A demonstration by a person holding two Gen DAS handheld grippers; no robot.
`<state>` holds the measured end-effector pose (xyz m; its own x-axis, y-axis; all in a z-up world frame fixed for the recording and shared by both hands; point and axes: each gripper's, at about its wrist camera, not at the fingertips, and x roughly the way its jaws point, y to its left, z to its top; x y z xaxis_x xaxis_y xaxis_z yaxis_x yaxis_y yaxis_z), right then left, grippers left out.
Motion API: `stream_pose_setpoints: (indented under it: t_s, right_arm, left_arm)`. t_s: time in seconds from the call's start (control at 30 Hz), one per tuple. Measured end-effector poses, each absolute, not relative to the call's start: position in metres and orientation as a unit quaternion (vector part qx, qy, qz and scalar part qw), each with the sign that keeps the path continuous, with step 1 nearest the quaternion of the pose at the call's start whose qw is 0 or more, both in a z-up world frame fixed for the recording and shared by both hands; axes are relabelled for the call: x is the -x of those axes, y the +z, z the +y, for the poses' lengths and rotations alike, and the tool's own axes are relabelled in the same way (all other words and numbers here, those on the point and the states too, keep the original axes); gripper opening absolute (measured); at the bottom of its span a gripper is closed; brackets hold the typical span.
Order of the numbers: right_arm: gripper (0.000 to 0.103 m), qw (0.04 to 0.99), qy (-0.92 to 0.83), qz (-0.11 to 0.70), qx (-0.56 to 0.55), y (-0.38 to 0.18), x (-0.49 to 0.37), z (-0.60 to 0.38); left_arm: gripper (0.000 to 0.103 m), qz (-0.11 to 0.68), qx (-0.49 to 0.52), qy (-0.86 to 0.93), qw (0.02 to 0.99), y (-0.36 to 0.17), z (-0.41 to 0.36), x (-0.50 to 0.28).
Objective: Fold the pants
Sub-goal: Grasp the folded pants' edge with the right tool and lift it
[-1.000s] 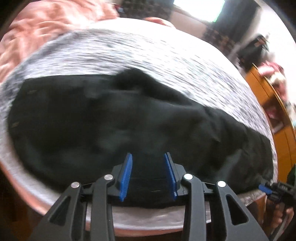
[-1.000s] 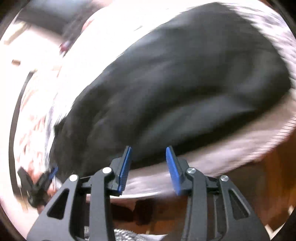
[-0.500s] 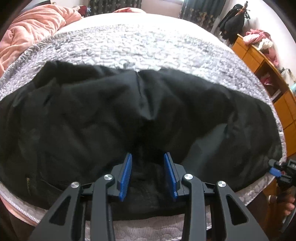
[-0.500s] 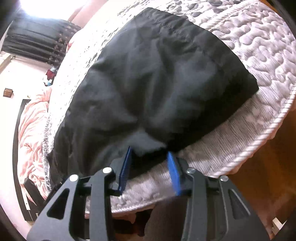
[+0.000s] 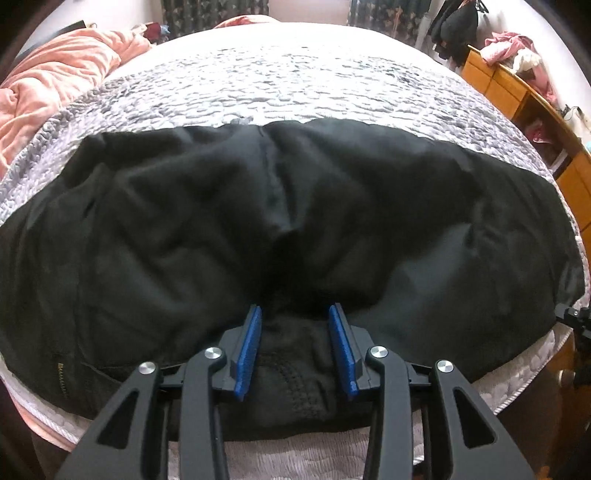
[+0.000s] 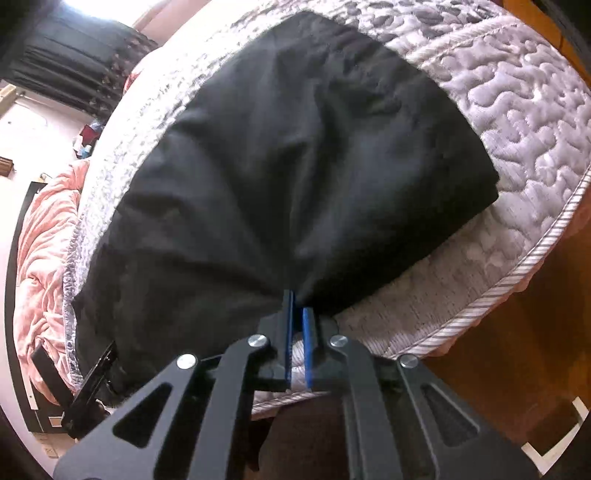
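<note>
A pair of black fabric pants (image 5: 184, 221) lies spread across the near edge of a bed covered with a quilted pale grey-lilac mattress cover (image 5: 295, 81), and everything else is placed from those pants.

The left tool (image 5: 295, 339), black-armed with blue pads, sits over the near hem side of the pants, at the middle where a seam runs up through a bunched fold. Its jaws stand partly apart with a hump of the black cloth between them; whether the pads press on that cloth cannot be told.

The right tool (image 6: 297, 317) is at the near edge of the pants close to one end, where the cloth draws into a point. Its jaws are closing and stand nearly together, with the pinched edge of the pants caught at the pad tips.

Beyond the pants the mattress cover is bare. To the far left of the pants a rumpled pink plush blanket (image 5: 55, 70) is heaped at the bed's edge. To the right of the pants, off the bed, stands an orange wooden cabinet (image 5: 517, 96) with pink clothes on top. Dark patterned curtains (image 5: 207, 14) hang behind the bed.
</note>
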<state>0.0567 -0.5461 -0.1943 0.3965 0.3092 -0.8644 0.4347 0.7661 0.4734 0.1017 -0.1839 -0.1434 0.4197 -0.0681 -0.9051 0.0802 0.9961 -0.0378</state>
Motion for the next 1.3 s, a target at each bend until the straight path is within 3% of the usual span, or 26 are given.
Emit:
stream_pose_setpoints:
  t_s: [0.17,0.23,0.33,0.6,0.77,0.8,0.93,1.17,1.3]
  right_arm:
    - [0.034,0.776,-0.052,0.516,-0.359,-0.170,-0.035,-0.570]
    - [0.046,0.762,-0.063,0.502,-0.405,-0.172,-0.023,-0.594]
    - [0.052,0.746,-0.093,0.502,-0.427,-0.183,-0.016,-0.621]
    - [0.052,0.721,-0.060,0.496,-0.480,-0.206,-0.031,-0.632]
    - [0.070,0.719,-0.044,0.472,-0.509,-0.211,-0.050,-0.632]
    - [0.070,0.718,-0.040,0.468,-0.513,-0.210,-0.052,-0.632]
    - [0.015,0.726,-0.051,0.476,-0.493,-0.205,-0.063,-0.628]
    - [0.011,0.824,0.013,0.410,-0.392,-0.118,-0.082,-0.604]
    - [0.011,0.794,-0.059,0.472,-0.379,-0.160,-0.085,-0.612]
  left_arm:
    - [0.039,0.512,0.010,-0.074,0.856,-0.113,-0.199,-0.097]
    - [0.044,0.508,0.012,-0.104,0.855,-0.106,-0.213,-0.096]
    - [0.044,0.514,0.003,-0.130,0.848,-0.111,-0.233,-0.099]
    - [0.048,0.534,-0.024,-0.117,0.837,-0.142,-0.245,-0.105]
    - [0.048,0.540,-0.022,-0.113,0.833,-0.148,-0.240,-0.110]
    - [0.048,0.541,-0.022,-0.113,0.833,-0.149,-0.239,-0.111]
    - [0.047,0.540,-0.009,-0.109,0.834,-0.149,-0.236,-0.112]
    - [0.047,0.484,0.013,-0.111,0.868,-0.120,-0.243,-0.113]
    - [0.047,0.540,0.021,-0.106,0.835,-0.157,-0.246,-0.130]
